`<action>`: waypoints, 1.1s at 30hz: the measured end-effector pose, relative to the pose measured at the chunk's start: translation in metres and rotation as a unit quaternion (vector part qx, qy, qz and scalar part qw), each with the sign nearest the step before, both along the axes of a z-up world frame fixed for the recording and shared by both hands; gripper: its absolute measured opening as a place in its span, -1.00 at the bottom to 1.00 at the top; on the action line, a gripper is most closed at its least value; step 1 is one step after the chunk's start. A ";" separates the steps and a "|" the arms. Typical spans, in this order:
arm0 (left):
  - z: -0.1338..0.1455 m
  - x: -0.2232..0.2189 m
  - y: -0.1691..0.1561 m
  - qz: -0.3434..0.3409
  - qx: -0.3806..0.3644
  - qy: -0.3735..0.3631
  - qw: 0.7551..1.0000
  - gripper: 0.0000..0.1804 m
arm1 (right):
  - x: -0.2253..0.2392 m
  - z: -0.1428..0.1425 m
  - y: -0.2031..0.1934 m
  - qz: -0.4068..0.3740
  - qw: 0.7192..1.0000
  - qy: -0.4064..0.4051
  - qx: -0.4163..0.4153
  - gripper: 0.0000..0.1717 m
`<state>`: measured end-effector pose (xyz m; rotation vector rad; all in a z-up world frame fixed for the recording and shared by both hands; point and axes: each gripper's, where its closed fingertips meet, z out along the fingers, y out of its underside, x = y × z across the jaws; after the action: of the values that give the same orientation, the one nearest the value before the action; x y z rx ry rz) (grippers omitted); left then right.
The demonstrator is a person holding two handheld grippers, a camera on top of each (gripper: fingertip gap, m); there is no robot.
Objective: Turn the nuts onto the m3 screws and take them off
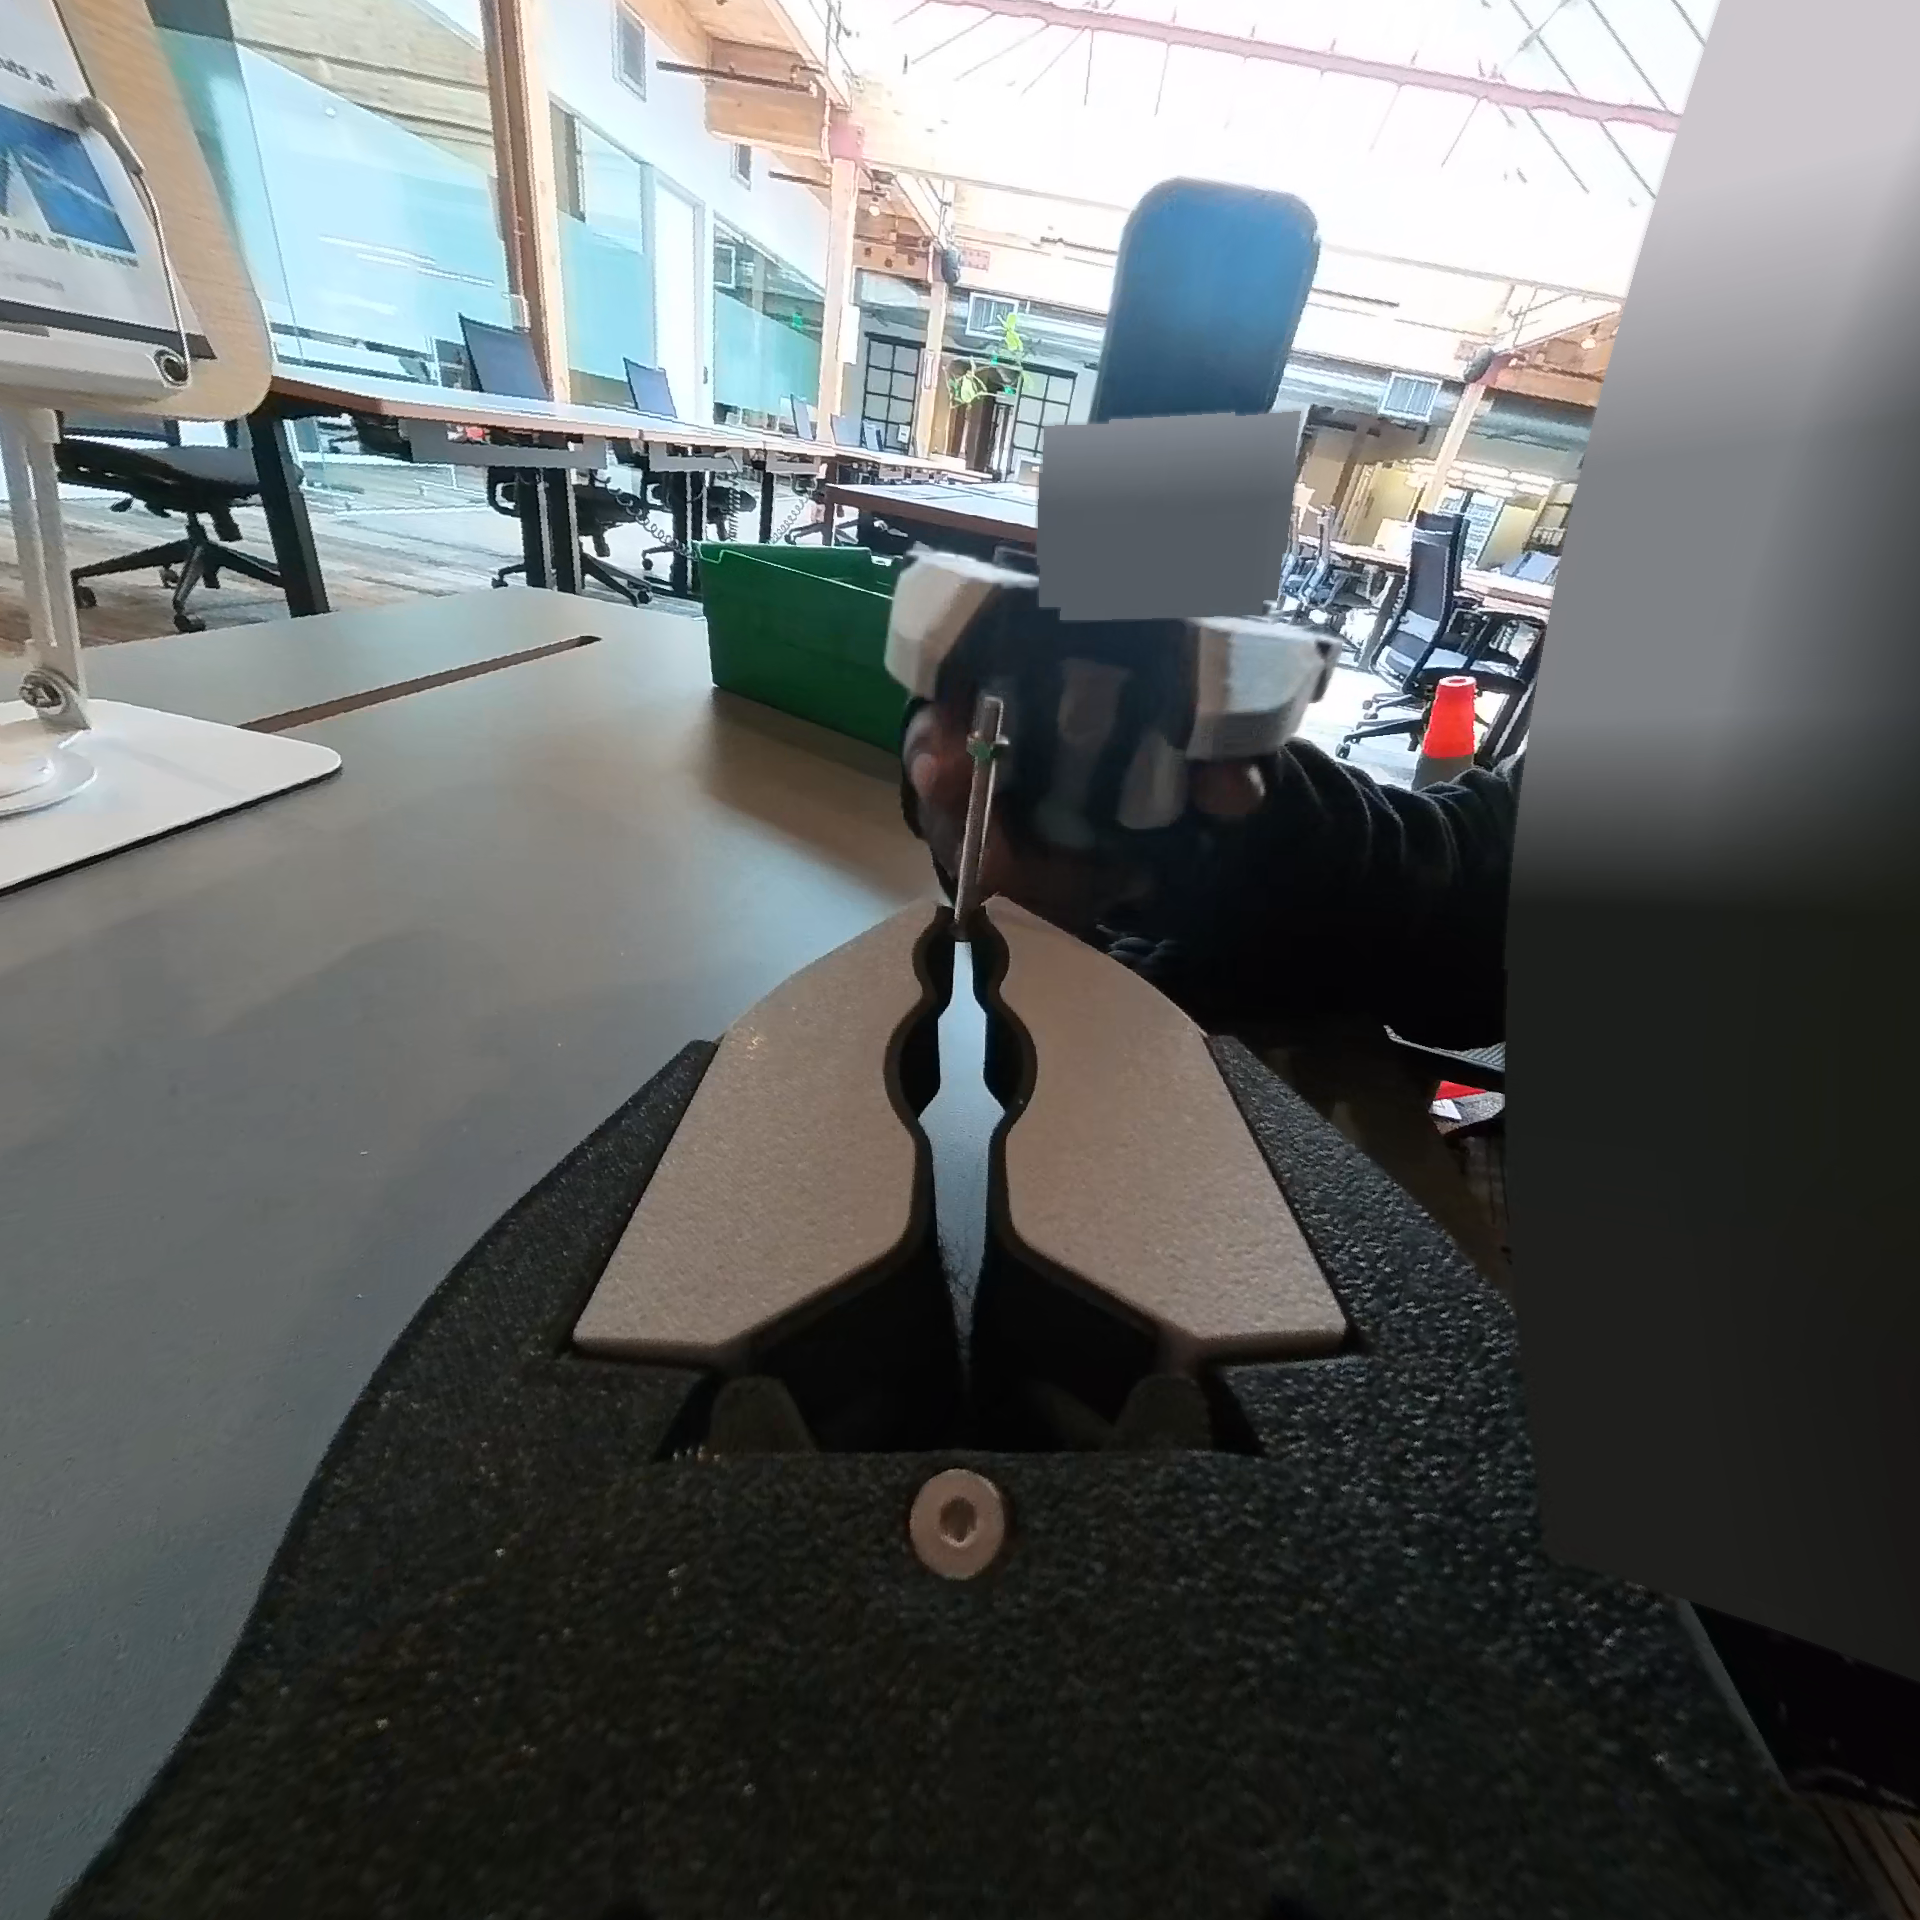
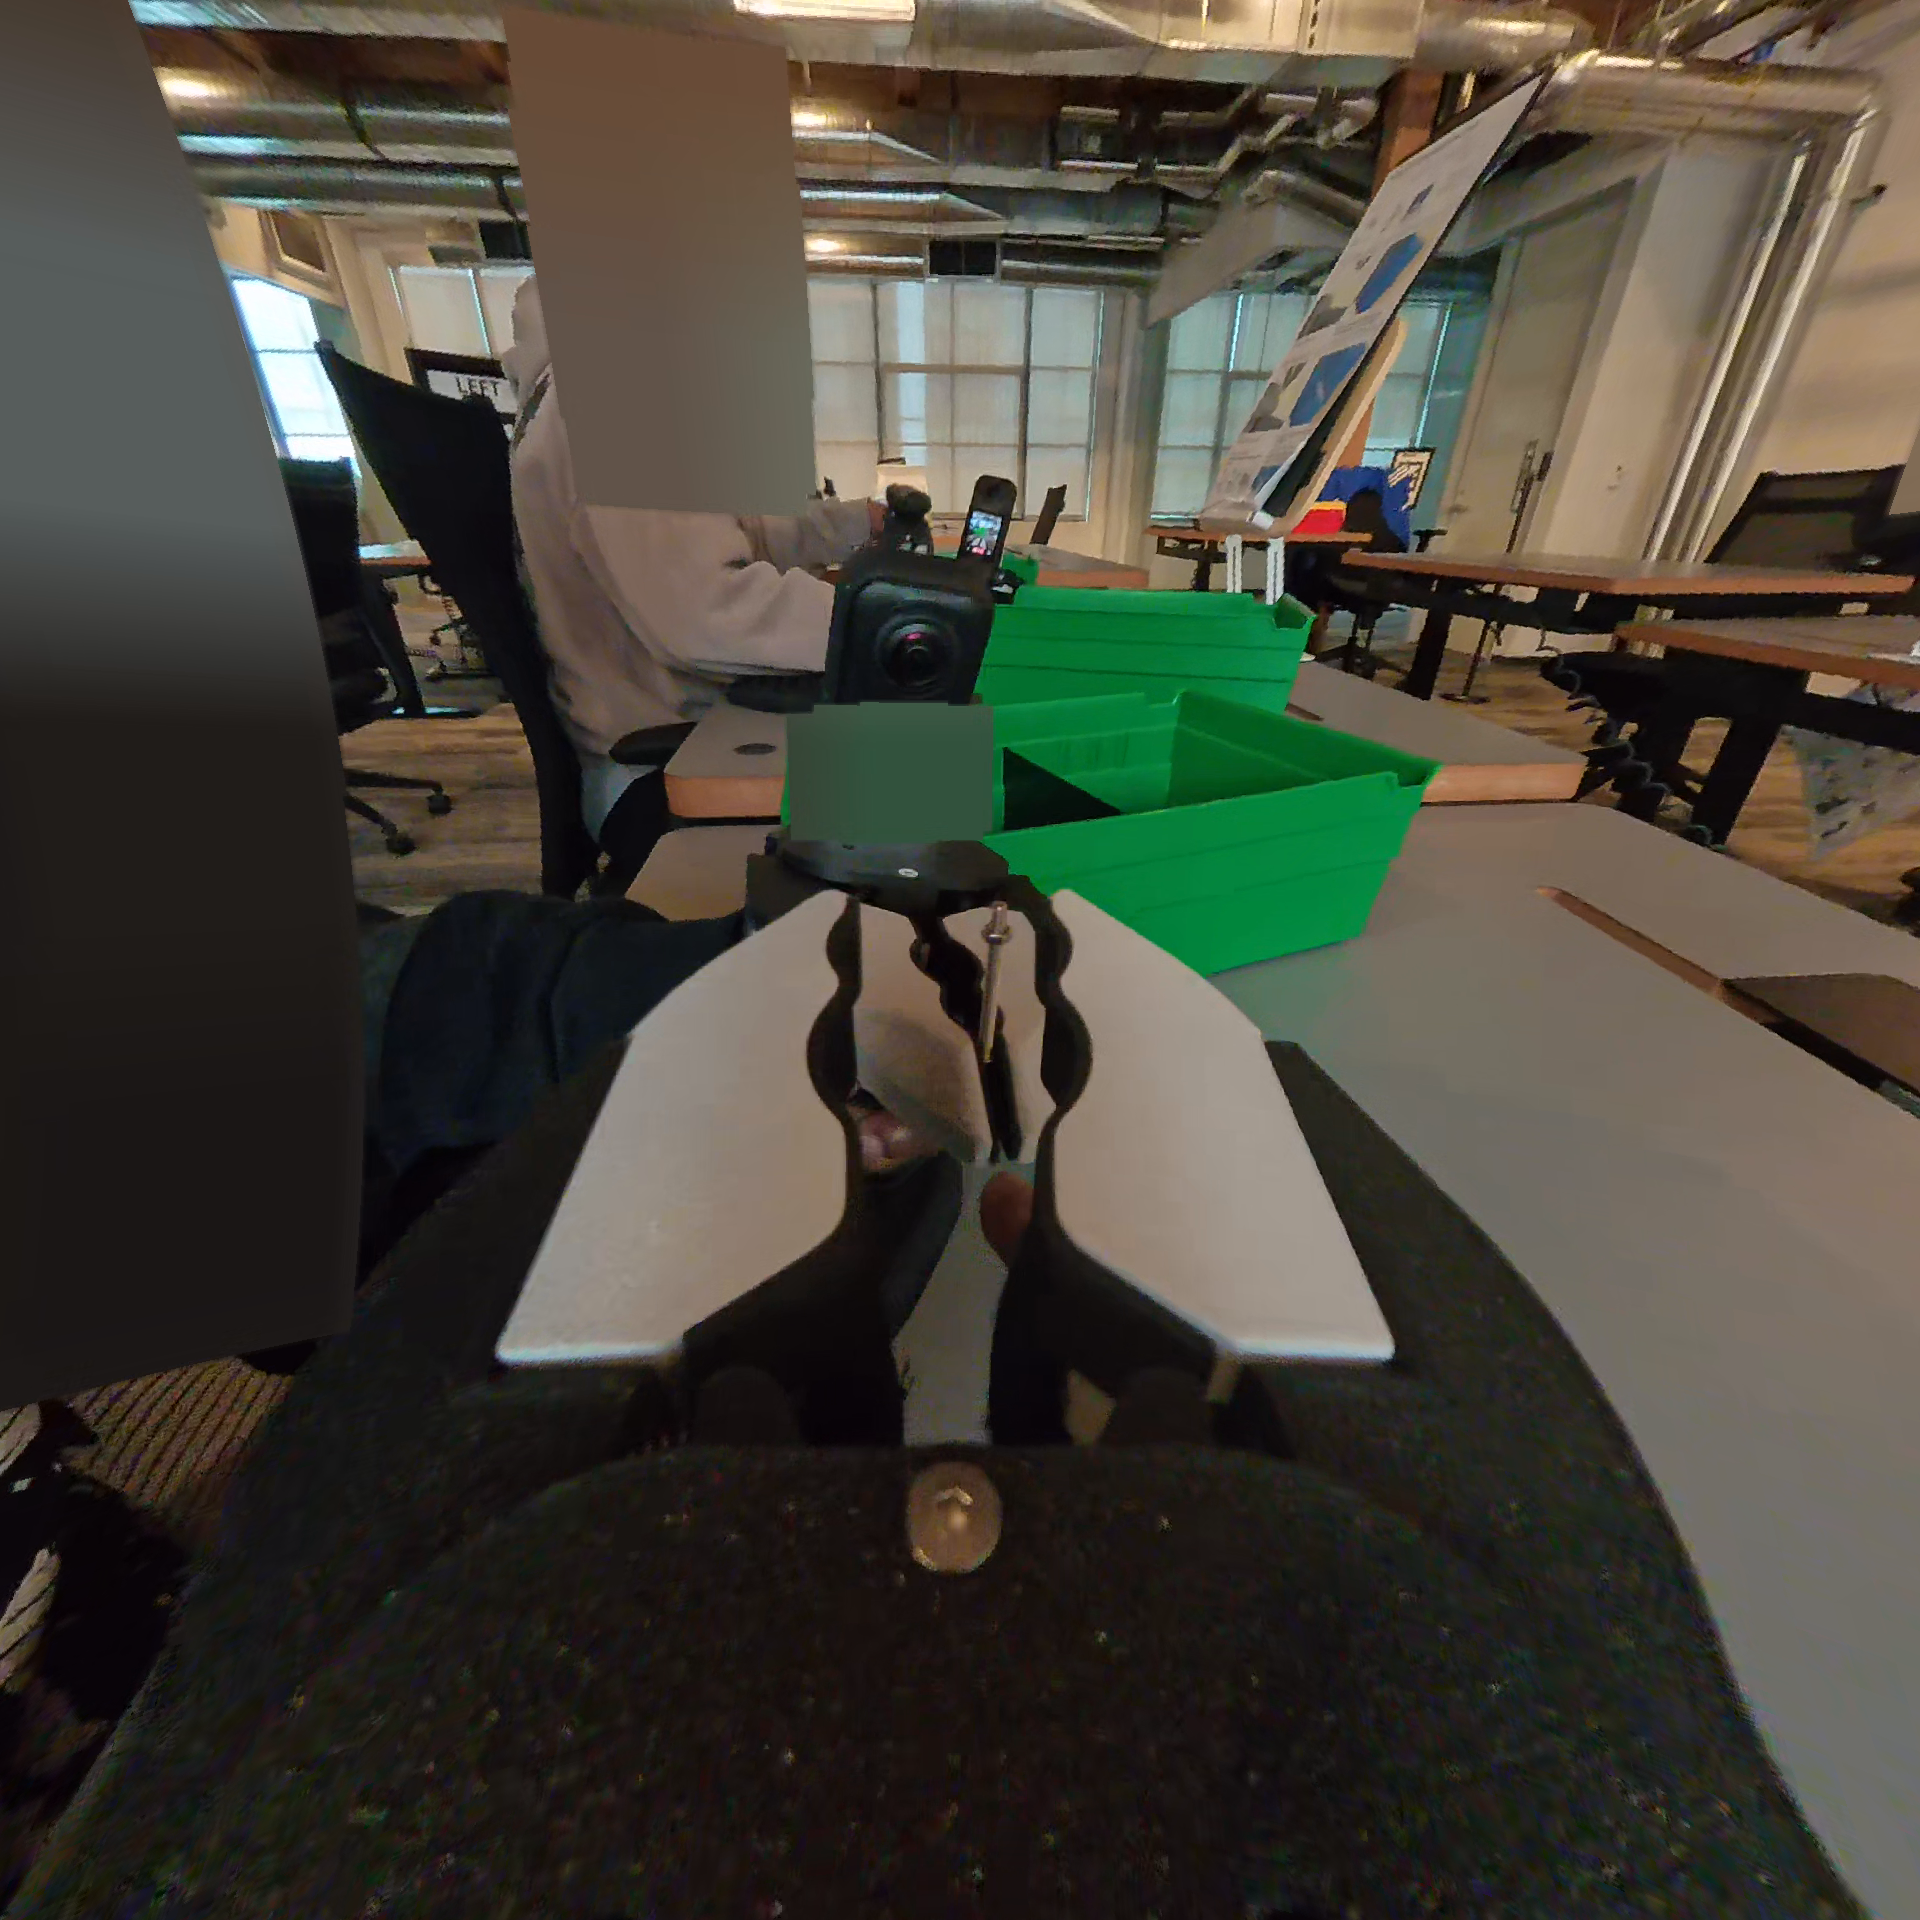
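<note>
Steel screw tip (jaw-hidden)

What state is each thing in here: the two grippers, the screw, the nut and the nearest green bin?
Left gripper: shut on the screw's lower end.
Right gripper: open, holding nothing.
Screw: upright.
Nut: threaded on, near the top.
Green bin: open-topped, on the table.
</note>
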<state>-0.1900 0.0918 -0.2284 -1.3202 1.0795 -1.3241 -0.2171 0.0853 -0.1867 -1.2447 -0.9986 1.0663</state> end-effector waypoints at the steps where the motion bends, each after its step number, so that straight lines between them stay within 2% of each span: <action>1: 0.000 0.000 0.000 0.000 0.000 0.000 1.000 -0.98 | -0.002 -0.002 -0.001 0.003 1.000 -0.008 0.002 -0.63; 4: 0.000 0.000 0.000 0.001 0.000 0.000 1.000 -0.98 | -0.004 -0.006 -0.005 0.009 1.000 -0.026 0.010 -0.64; 8: 0.000 0.000 0.001 0.003 -0.001 -0.001 1.000 -0.98 | 0.004 -0.001 -0.003 0.002 1.000 -0.011 0.005 -0.77; 14: 0.000 0.000 0.001 0.002 -0.001 0.001 1.000 -0.98 | -0.005 -0.005 0.001 -0.005 1.000 -0.022 0.009 -0.68; 18: 0.000 0.000 0.001 0.004 -0.001 -0.001 1.000 -0.98 | 0.000 -0.006 -0.001 -0.005 0.999 -0.032 0.008 -0.85; 20: 0.001 -0.001 0.002 0.005 -0.003 -0.004 1.000 -0.98 | 0.005 -0.003 -0.002 0.000 1.000 -0.017 0.000 -0.88; 27: 0.000 0.000 0.001 0.003 -0.003 -0.001 1.000 -0.98 | -0.002 -0.007 0.006 -0.018 0.999 -0.027 -0.005 -0.75; 33: 0.000 0.000 0.002 0.005 -0.005 -0.001 1.000 -0.98 | 0.006 -0.003 0.002 -0.011 1.000 -0.015 -0.005 -0.85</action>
<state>-0.1905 0.0939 -0.2283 -1.3290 1.0648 -1.3256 -0.2114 0.0874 -0.1894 -1.2798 -1.0006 1.0396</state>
